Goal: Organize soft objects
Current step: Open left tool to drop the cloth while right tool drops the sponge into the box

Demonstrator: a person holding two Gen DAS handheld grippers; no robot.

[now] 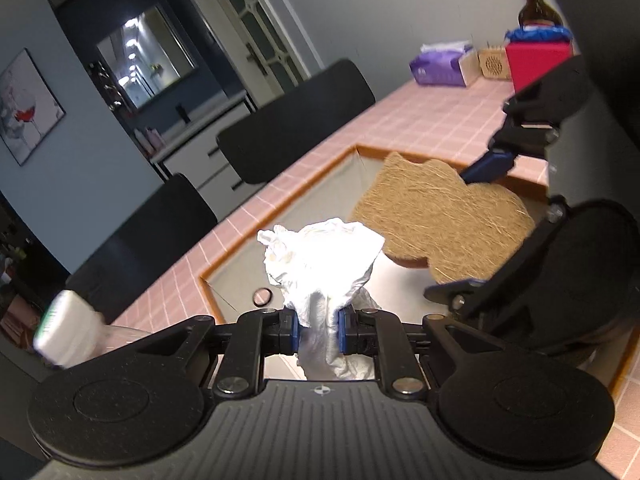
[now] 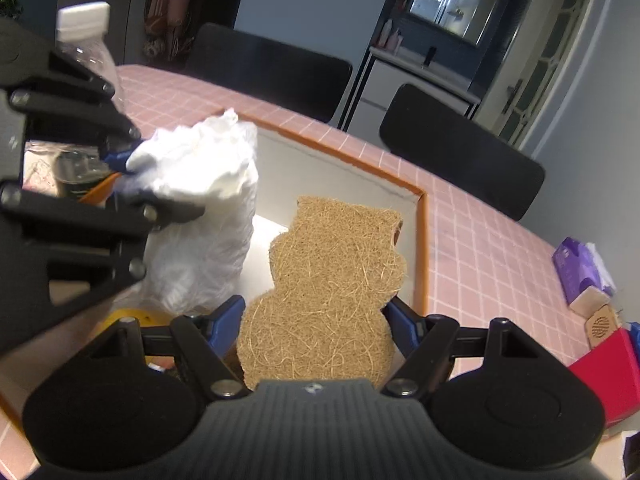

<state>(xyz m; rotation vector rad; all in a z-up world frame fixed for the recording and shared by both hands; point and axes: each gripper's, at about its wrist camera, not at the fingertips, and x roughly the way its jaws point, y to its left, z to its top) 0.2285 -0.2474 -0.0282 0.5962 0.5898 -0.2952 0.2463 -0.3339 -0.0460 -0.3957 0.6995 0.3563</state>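
My left gripper point(image 1: 318, 326) is shut on a crumpled white plastic bag point(image 1: 324, 264) and holds it over the orange-rimmed tray point(image 1: 280, 208). The bag also shows in the right wrist view point(image 2: 200, 208), pinched by the left gripper point(image 2: 132, 184). My right gripper point(image 2: 316, 320) is shut on a brown bear-shaped fibre pad point(image 2: 332, 280) and holds it by its sides above the tray's grey floor point(image 2: 320, 168). From the left wrist view the pad point(image 1: 440, 216) is held between the right gripper's blue pads point(image 1: 486, 168).
The pink checked tablecloth point(image 1: 420, 120) covers the table. A purple tissue pack point(image 1: 440, 66), a red box point(image 1: 536, 64) and a brown bottle point(image 1: 536, 4) stand at the far end. A clear bottle with white cap point(image 2: 86, 36) stands beside the tray. Black chairs point(image 1: 296, 120) line the table's far side.
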